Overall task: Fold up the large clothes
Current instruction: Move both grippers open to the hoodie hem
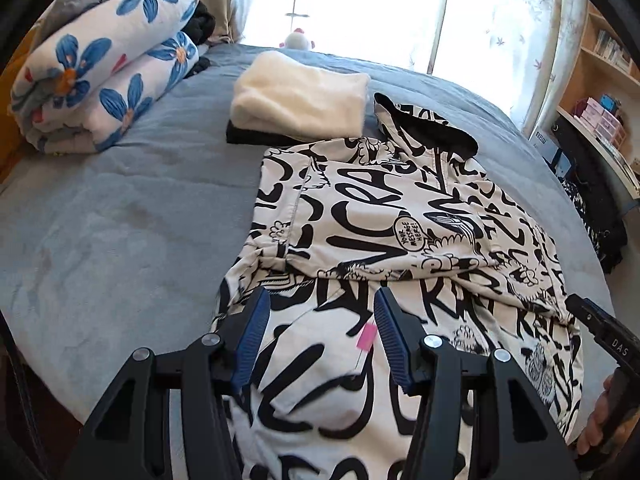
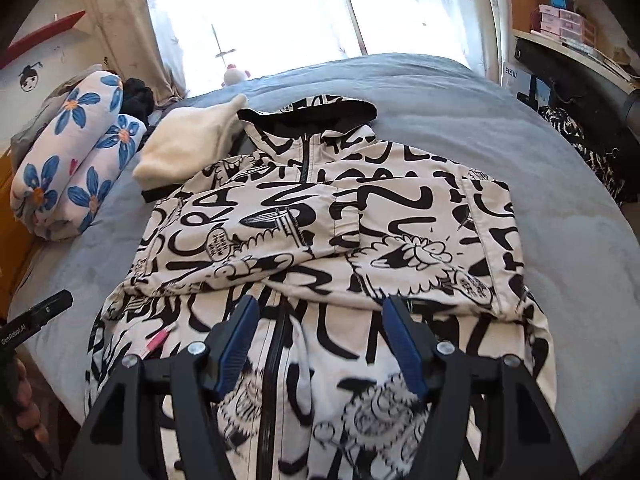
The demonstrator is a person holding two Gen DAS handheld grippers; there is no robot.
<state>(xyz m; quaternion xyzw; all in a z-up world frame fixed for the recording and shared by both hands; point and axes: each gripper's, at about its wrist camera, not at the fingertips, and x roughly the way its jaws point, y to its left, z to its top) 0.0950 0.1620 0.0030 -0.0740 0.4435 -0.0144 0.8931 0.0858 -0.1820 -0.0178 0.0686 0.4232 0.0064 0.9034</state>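
Note:
A white hooded jacket (image 1: 400,208) (image 2: 320,208) with black graffiti print lies face up on the blue bed cover (image 1: 120,220) (image 2: 560,208). Its hood (image 2: 308,116) points toward the window, and both sleeves are folded across the chest. My left gripper (image 1: 321,298) hovers open over the jacket's lower left part, near a pink tag (image 1: 368,336). My right gripper (image 2: 323,304) hovers open over the lower front, above the black zip (image 2: 276,360). No fabric is pinched between either pair of blue pads. The hem nearest me is blurred and cut off.
A folded cream fleece (image 1: 300,96) (image 2: 188,140) on a black garment sits just beyond the jacket's left shoulder. A rolled floral quilt (image 1: 108,64) (image 2: 72,160) lies far left. Shelves (image 1: 600,80) and dark clothes stand past the bed's right edge. A person's hand (image 1: 604,412) holds the other gripper.

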